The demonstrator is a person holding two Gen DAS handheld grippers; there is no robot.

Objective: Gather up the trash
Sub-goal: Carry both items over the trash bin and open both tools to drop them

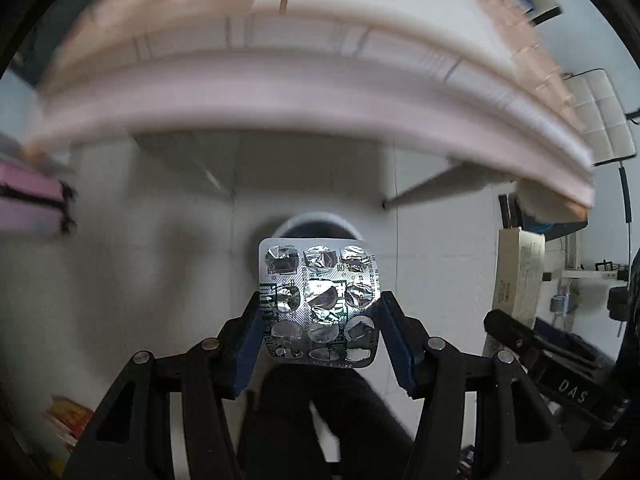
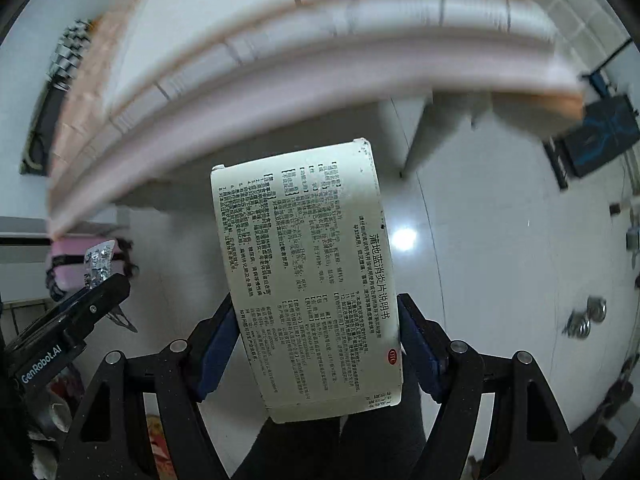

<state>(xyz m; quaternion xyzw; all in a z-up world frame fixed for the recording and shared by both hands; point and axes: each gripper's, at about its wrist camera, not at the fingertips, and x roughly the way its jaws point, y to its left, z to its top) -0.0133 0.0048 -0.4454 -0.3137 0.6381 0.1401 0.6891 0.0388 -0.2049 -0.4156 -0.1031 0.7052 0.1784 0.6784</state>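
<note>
Carrying step: left gripper [image 1: 320, 312] jaws pinch empty blister pack [image 1: 318, 300], right gripper [image 2: 320, 344] jaws pinch folded medicine leaflet [image 2: 308, 284]. Next likely: position over white bin [image 1: 316, 226] below, release.

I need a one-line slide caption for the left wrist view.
Left gripper holds an emptied blister pack above a white bin.

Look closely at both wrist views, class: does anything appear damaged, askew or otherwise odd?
Yes. The blister pack in the left gripper is damaged: its foil pockets are torn open and crumpled. The folded leaflet in the right gripper sits tilted between the fingers. Neither is unexpected for trash.
</note>
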